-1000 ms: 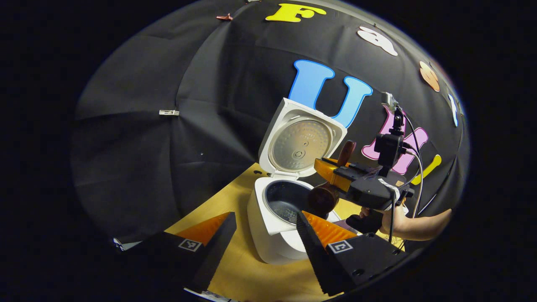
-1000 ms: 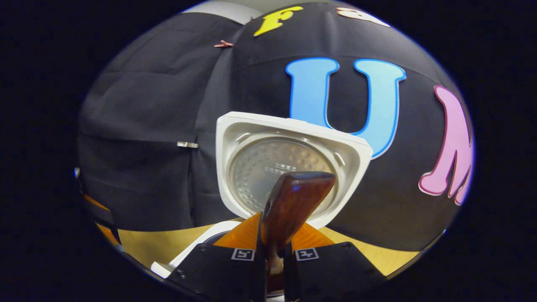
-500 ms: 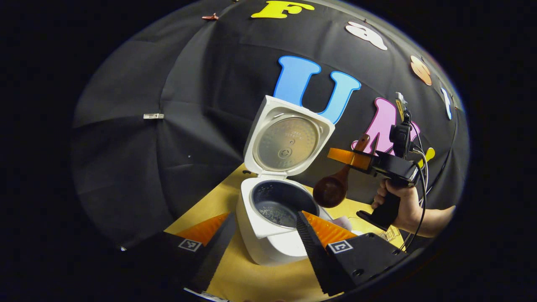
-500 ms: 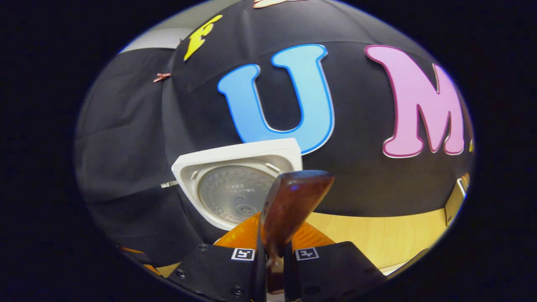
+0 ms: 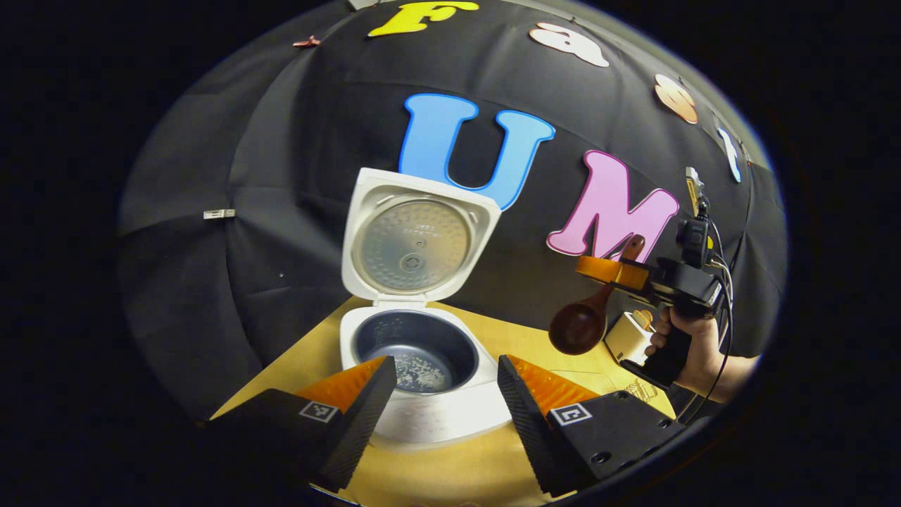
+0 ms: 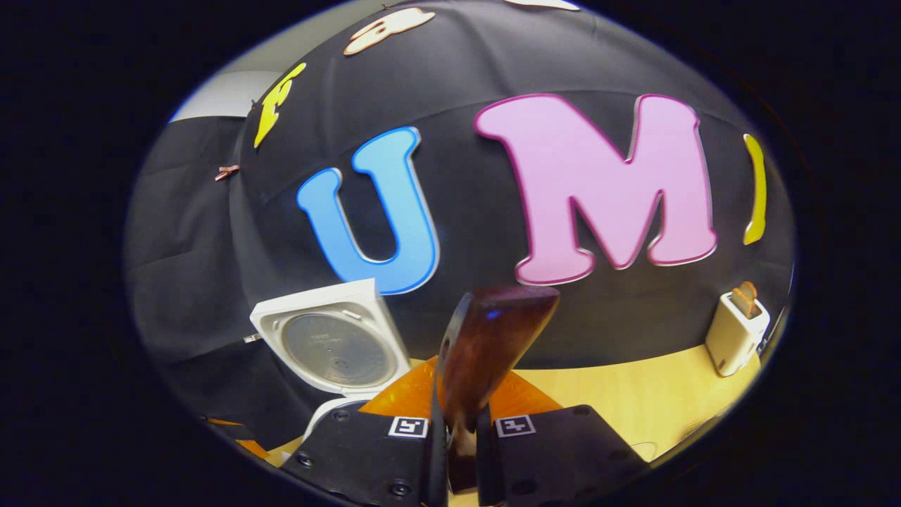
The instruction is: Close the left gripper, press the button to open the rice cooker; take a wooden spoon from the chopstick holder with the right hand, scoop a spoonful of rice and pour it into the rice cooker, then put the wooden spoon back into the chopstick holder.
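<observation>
Right tool (image 6: 456, 429) clenched on wooden spoon (image 6: 486, 352); left tool (image 5: 440, 394) released, before rice cooker (image 5: 415, 352).

We see a light wooden surface (image 5: 436, 472) against the black cloth wall. On it stands the white rice cooker (image 5: 422, 380), lid raised, rice grains in its dark pot. Well apart, toward the edge, stands a small white chopstick holder (image 6: 733, 336).
</observation>
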